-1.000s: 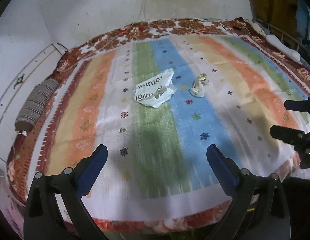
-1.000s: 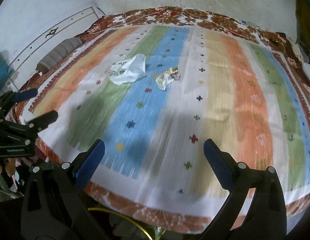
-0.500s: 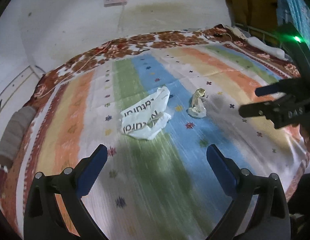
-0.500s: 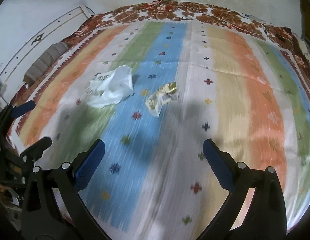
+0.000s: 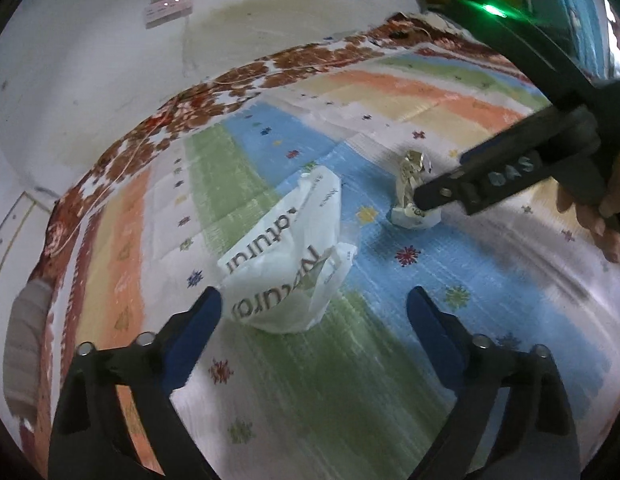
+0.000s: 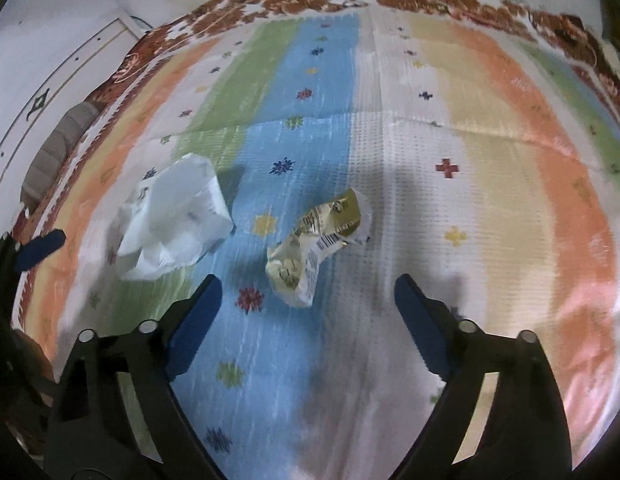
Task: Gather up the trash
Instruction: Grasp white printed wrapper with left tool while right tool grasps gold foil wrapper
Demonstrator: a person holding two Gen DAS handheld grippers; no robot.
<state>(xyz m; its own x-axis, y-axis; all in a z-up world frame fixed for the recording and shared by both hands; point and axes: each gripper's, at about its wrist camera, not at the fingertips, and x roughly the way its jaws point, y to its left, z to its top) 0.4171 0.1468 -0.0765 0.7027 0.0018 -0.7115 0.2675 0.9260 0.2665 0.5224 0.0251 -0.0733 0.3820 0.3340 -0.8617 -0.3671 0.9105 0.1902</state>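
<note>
A: Left wrist view first: the striped bedspread (image 5: 270,380) fills nearly everything, with bands of green, blue, orange and cream inside a brown floral border. On it lies a crumpled white plastic bag (image 5: 286,264) with dark lettering, just ahead of the left gripper (image 5: 314,316).

B: And the jaws?

A: Wide but closing, with nothing pressed between the blue pads. The bag's near edge sits just beyond the fingertips, a little left of centre. Further off, on the blue band, is the smaller piece: a crumpled gold and white snack wrapper (image 5: 410,192). The black body of the other tool crosses in front of it here, and part of a hand (image 5: 602,216) shows at the right edge.

B: What does the right wrist view give?

A: The same bedspread, the bag (image 6: 174,220) off to the left, and the wrapper (image 6: 314,240) lying just ahead of the right gripper (image 6: 310,304), between its two fingers' lines. Those jaws are also wide and closing, and touch nothing yet.

B: So which step is this?

A: I judge it the reach: each tool lined up on its own piece, neither picked up. Next, each needs to come down until the pads straddle the crumpled bulk, then pinch. Thin film may slip, so the bag wants a bite on a thick fold, clear of the cloth.
</note>
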